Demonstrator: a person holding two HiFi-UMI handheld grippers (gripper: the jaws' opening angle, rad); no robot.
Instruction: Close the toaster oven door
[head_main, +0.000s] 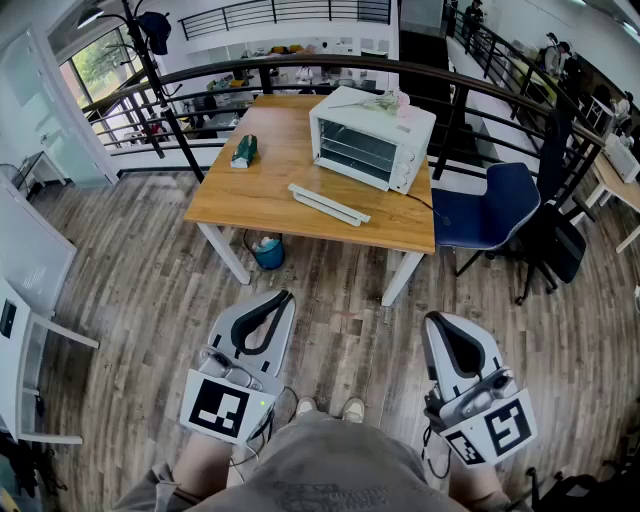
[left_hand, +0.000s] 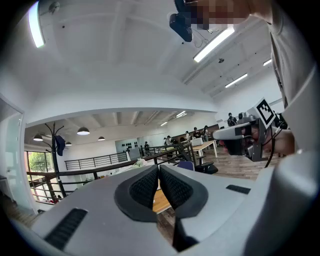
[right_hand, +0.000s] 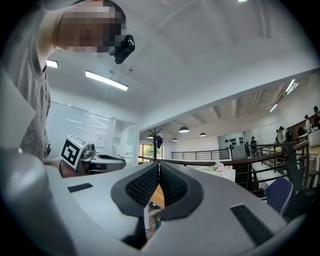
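The toaster oven (head_main: 372, 138) is a white box at the far right corner of the wooden table (head_main: 260, 200). Its door (head_main: 328, 203) looks folded down flat onto the table top, with a long white bar along its front edge. Inside the oven you can see thin metal racks (head_main: 352, 150). Some flowers (head_main: 385, 100) lie on its top. A small green thing (head_main: 244, 150) sits near the left edge of the table.

Under the table stands a round blue bucket (head_main: 268, 252). There is something in it, but it is too small to make out. A blue chair (head_main: 487, 205) stands just beside the right edge of the table, on the striped wood floor (head_main: 150, 290).

The left gripper (head_main: 285, 298) and the right gripper (head_main: 433, 322) are smooth grey, with black bumpy pads. Both are low down near the person, well apart from the table. Each one's jaws are pressed together with nothing between them.

Only the head view looks down on the oven door and the bucket. The gripper views look out level and show hanging lamps (right_hand: 183, 129) and a dark railing (left_hand: 95, 161) instead.
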